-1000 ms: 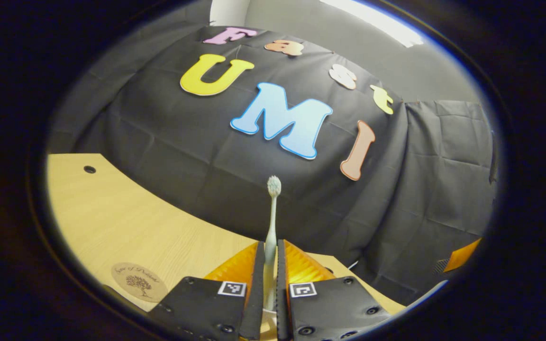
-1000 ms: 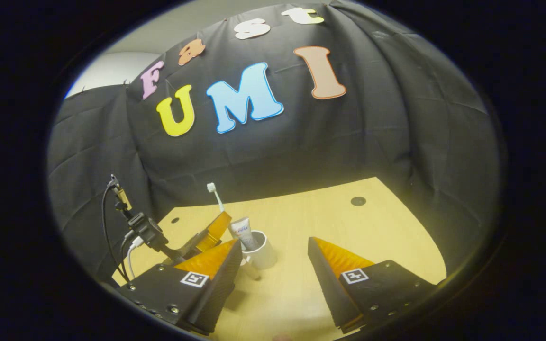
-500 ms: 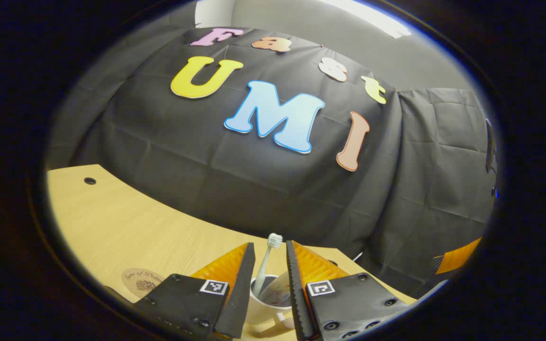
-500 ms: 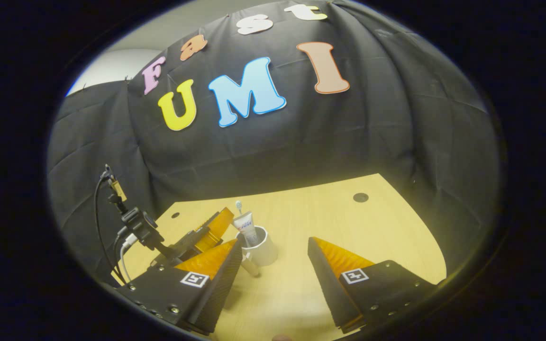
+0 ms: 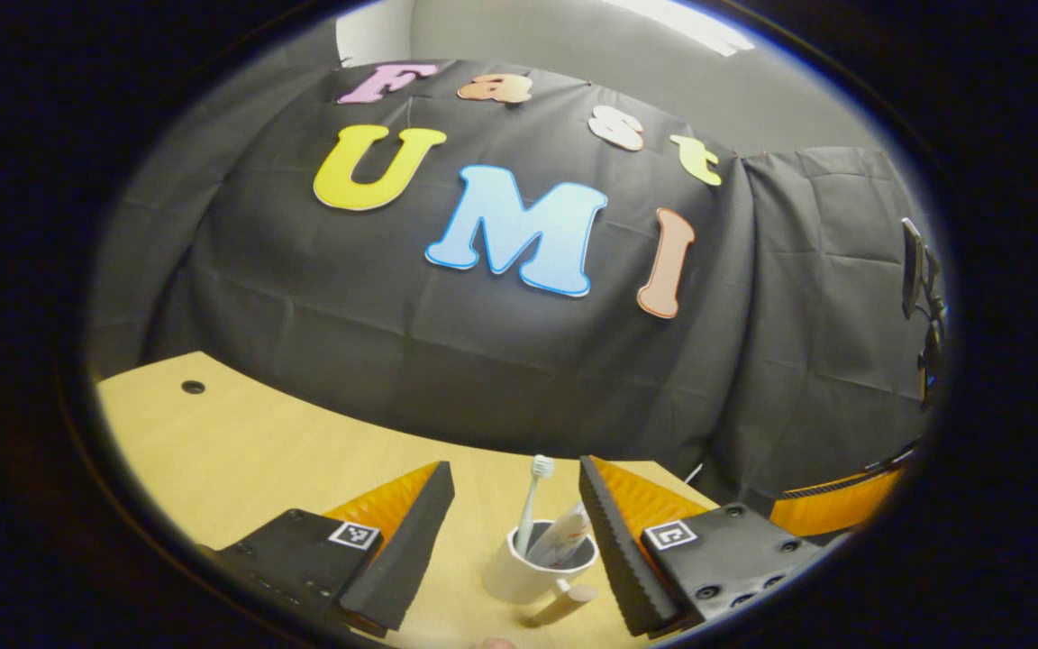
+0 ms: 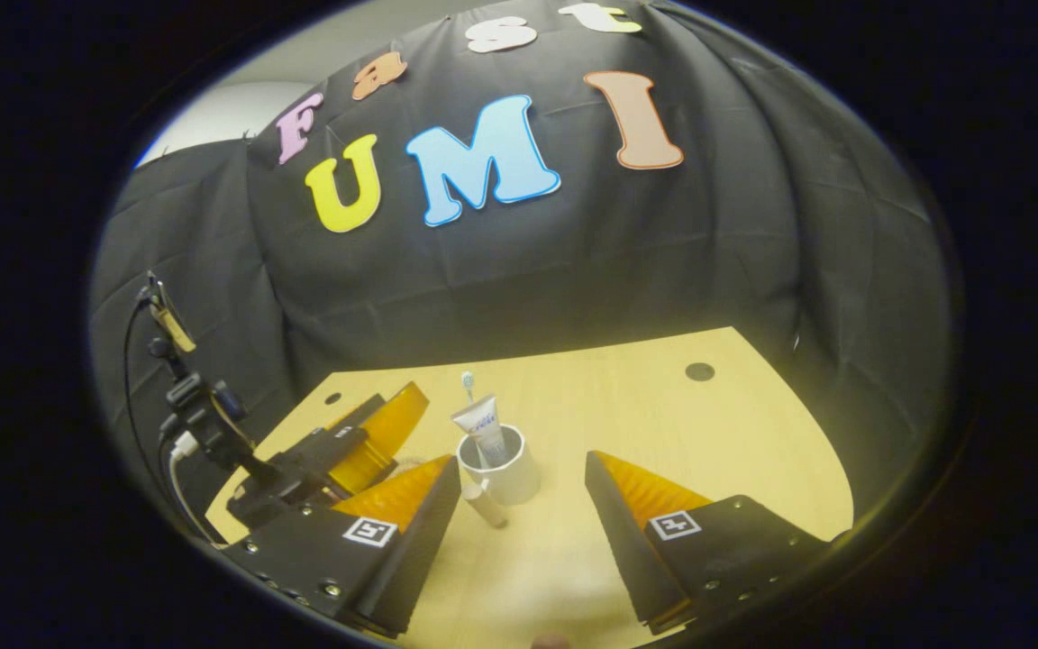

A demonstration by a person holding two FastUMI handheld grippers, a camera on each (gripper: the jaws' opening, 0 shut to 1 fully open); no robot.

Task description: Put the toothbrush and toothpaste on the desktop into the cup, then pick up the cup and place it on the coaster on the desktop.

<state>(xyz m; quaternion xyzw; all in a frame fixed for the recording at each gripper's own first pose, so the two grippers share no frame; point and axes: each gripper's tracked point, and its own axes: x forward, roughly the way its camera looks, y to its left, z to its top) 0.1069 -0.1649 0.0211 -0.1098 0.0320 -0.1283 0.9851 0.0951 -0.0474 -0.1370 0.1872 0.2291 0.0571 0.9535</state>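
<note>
A white cup [image 5: 521, 577] with a wooden handle [image 5: 564, 602] stands on the wooden desktop [image 5: 258, 451]. The toothbrush [image 5: 532, 505] stands in it, head up, beside the toothpaste tube [image 5: 570, 539]. My left gripper [image 5: 514, 476] is open, its fingers apart on either side of the cup and touching nothing. In the right gripper view the cup [image 6: 512, 476], the toothpaste [image 6: 486, 425] and the toothbrush head [image 6: 468, 381] sit just beyond my open right gripper [image 6: 523, 464]. The left gripper [image 6: 388, 428] is at the cup's left there.
The desktop has cable holes [image 6: 699, 371] [image 5: 193, 387] near its back corners. Black cloth walls the booth behind and at the sides. The right gripper's finger [image 5: 834, 509] shows at the far right of the left gripper view. Cables [image 6: 172, 397] hang off the left gripper's body.
My left gripper opened and let go of the toothbrush, which dropped into the cup. The gripper then drew back from the cup. The right gripper barely moved.
</note>
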